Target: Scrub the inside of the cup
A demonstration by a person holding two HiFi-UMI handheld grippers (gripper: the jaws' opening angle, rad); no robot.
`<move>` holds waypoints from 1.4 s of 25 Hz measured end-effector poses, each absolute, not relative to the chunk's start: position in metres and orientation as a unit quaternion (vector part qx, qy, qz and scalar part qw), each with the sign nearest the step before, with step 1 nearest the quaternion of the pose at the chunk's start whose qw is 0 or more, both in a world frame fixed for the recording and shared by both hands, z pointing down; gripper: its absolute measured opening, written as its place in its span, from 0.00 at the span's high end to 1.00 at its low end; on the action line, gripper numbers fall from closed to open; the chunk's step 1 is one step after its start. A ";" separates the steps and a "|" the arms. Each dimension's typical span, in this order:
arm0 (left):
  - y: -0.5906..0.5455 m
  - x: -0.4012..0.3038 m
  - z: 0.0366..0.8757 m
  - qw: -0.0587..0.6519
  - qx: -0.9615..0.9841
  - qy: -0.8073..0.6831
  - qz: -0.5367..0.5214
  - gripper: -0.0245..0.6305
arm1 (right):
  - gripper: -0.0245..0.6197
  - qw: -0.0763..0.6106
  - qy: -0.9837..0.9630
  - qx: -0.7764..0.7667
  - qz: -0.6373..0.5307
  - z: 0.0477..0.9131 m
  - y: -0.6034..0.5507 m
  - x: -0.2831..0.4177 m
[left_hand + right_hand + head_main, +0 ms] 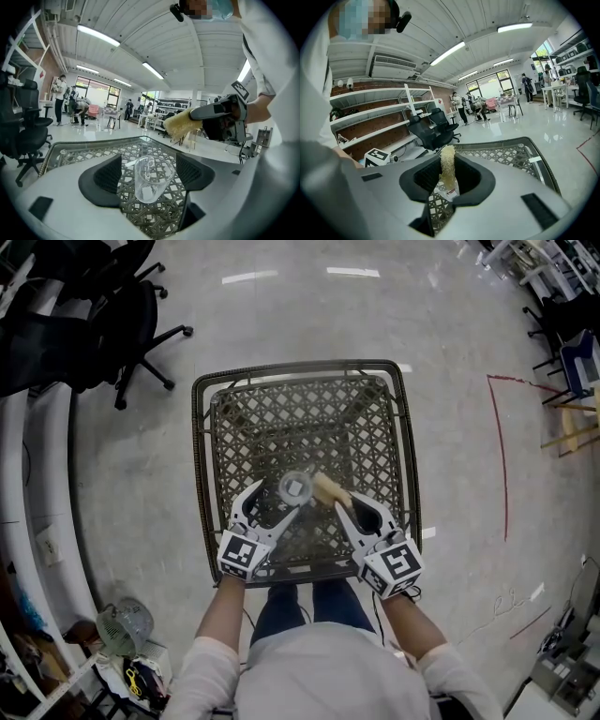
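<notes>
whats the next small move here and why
Probably close the left claw on the cup: it stands free on the wicker table between open pads, while the right claw grips the scrubber beside it. Steadying it first should let the scrubber go in.

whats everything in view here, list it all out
table: one, dark woven wicker, centre of the floor
cup: one, clear, on the table between the left jaws, untouched
scrubber: one, yellow, clamped in the right jaws, beside the cup
office chair: at least one, black, top left in the head view
fan: one, pale, bottom left
floor line: one, red, right of the table
left gripper: one, grey, open
right gripper: one, grey, shut on the scrubber
</notes>
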State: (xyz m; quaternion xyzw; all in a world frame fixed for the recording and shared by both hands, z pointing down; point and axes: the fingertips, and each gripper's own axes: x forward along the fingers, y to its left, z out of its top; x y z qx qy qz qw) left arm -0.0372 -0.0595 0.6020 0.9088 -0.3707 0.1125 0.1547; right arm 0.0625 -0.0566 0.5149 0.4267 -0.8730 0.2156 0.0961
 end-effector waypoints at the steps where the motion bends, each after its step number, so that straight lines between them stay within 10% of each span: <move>1: -0.060 -0.036 0.603 0.157 0.910 -0.369 0.108 0.42 | 0.82 0.097 -0.873 0.427 0.216 0.515 -0.057 0.063; 35: -0.068 0.006 0.670 0.104 0.929 -0.319 0.156 0.37 | 0.82 0.109 -0.880 0.403 0.226 0.545 -0.067 0.059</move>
